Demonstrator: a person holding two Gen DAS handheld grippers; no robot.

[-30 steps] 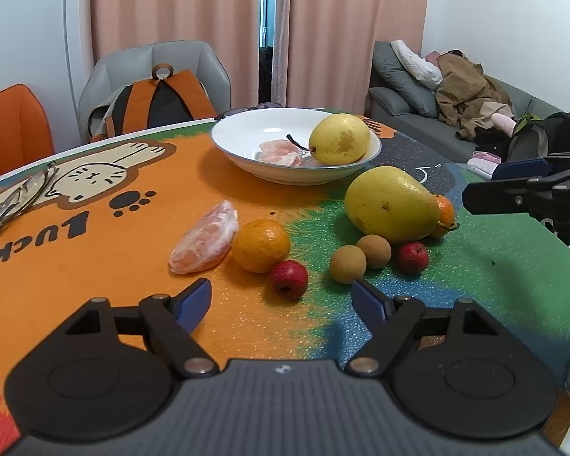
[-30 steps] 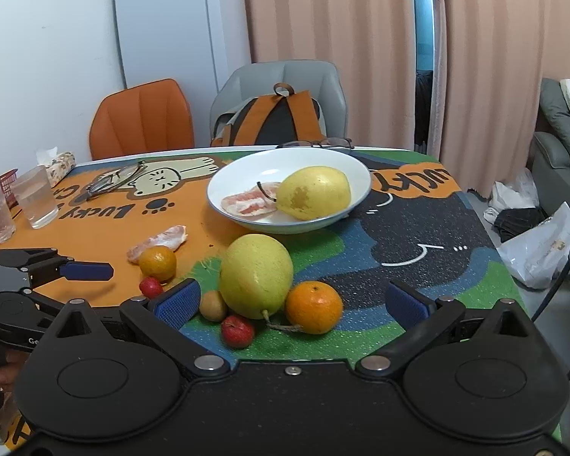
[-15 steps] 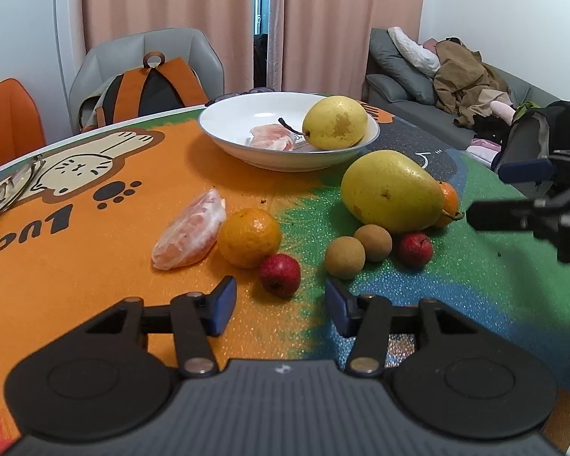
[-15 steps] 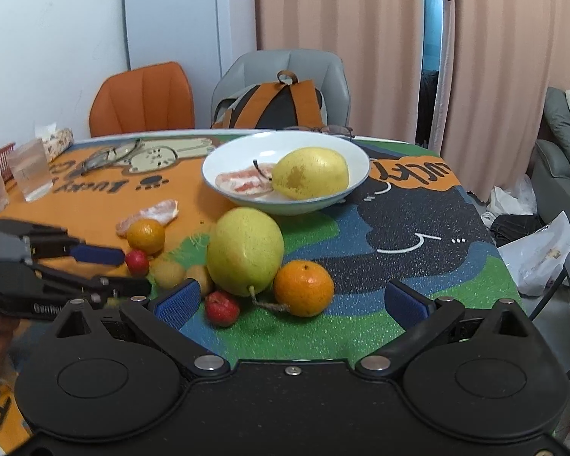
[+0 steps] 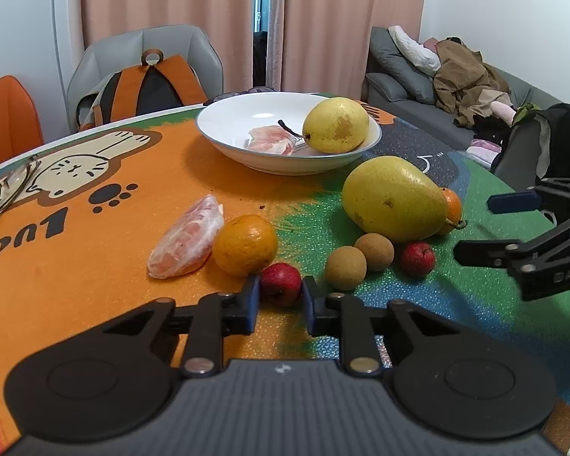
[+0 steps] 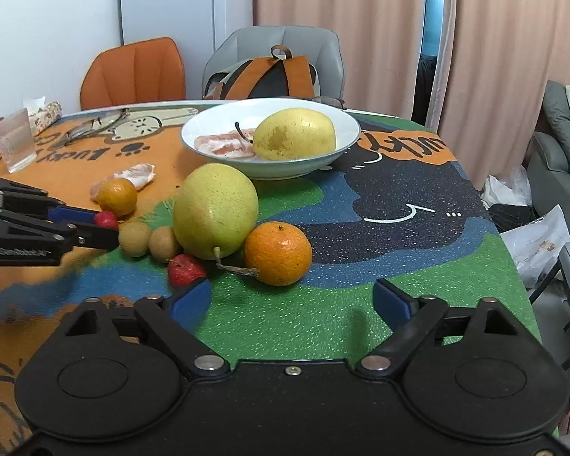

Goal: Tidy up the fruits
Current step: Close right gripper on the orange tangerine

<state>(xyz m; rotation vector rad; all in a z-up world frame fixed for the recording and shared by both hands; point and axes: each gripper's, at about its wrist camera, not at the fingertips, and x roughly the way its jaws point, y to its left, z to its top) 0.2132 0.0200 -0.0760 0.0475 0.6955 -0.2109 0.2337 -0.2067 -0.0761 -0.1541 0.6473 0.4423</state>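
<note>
My left gripper [image 5: 280, 296] is shut on a small red fruit [image 5: 281, 283] that rests on the table mat; it also shows in the right wrist view [image 6: 105, 219]. Beside it lie an orange [image 5: 245, 245], a peeled citrus segment [image 5: 186, 243], two brown round fruits [image 5: 345, 268], a second small red fruit [image 5: 418, 259], a big yellow-green pear [image 5: 393, 199] and another orange [image 6: 278, 254]. A white bowl [image 5: 224, 129] holds a yellow pear [image 5: 335, 125] and a peeled piece. My right gripper [image 6: 292, 300] is open and empty, just short of the orange and the second small red fruit [image 6: 185, 269].
Glasses [image 6: 95, 125] lie on the mat at the far left. A clear cup [image 6: 17, 140] stands at the table's left edge. Chairs with a backpack [image 6: 269, 78] stand behind the table. A sofa [image 5: 456, 87] is off to the right.
My left gripper moved forward and closed from open onto the small red fruit. My right gripper moved closer to the fruit cluster and stayed open.
</note>
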